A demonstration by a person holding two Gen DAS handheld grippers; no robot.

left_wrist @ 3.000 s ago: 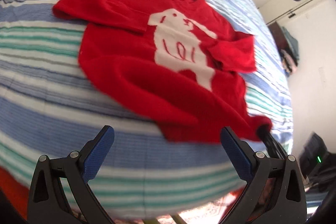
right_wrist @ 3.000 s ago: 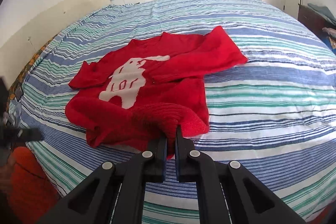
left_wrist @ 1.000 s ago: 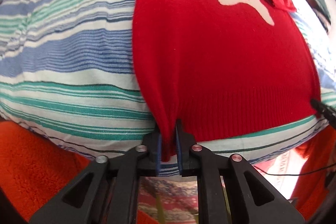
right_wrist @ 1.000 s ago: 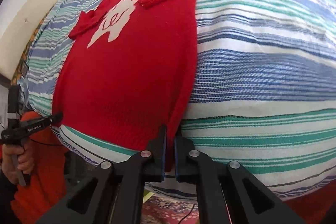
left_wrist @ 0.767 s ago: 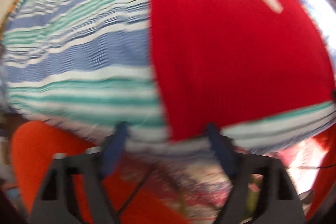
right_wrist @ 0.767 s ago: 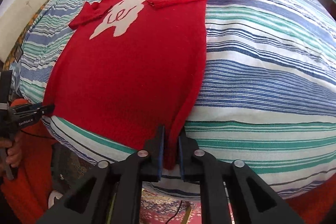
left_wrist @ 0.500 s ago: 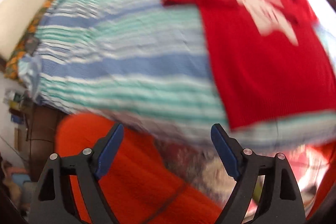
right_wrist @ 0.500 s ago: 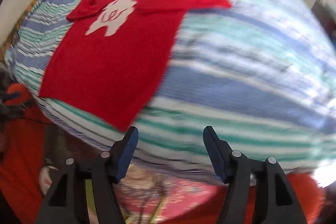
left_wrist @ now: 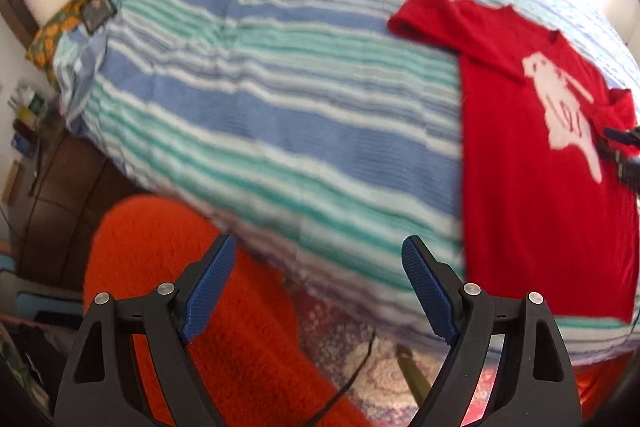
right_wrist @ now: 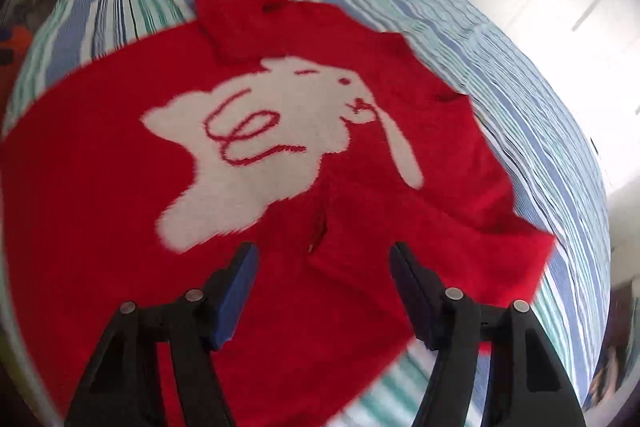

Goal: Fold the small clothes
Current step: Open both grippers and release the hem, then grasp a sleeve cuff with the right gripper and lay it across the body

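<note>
Both pairs of fingers stood apart with nothing between them. On the left gripper (left_wrist: 318, 287) the blue pads (left_wrist: 208, 287) gaped wide over the near edge of the bed, beside the sweater and not over it, having just let go; on the right gripper (right_wrist: 322, 291) the pads were at a middling spread that had just narrowed a little, hanging over the sleeve.

Spread flat on the striped bedspread (left_wrist: 260, 115), the red sweater (right_wrist: 100, 211) lay chest up, its white rabbit motif (right_wrist: 272, 147) showing. In the right wrist view one sleeve (right_wrist: 424, 239) was turned in across the body just ahead of the pads, and the other (right_wrist: 236, 23) lay bunched at the far side.

Judging from this, the step in hand was taking up that near sleeve to lay it squarely. It would go best with a pinch near the cuff edge, catching only the sleeve's own layer (the body cloth sits right beneath), then a low, smooth carry so the flattened torso does not wrinkle.

Around the bed, an orange fuzzy mass (left_wrist: 192, 307), perhaps the person's clothing, filled the left view's lower part, with a patterned rug (left_wrist: 360, 359) and a thin cable (left_wrist: 352, 375) on the floor. Nothing lay on the sweater to obstruct; both views were blurred.
</note>
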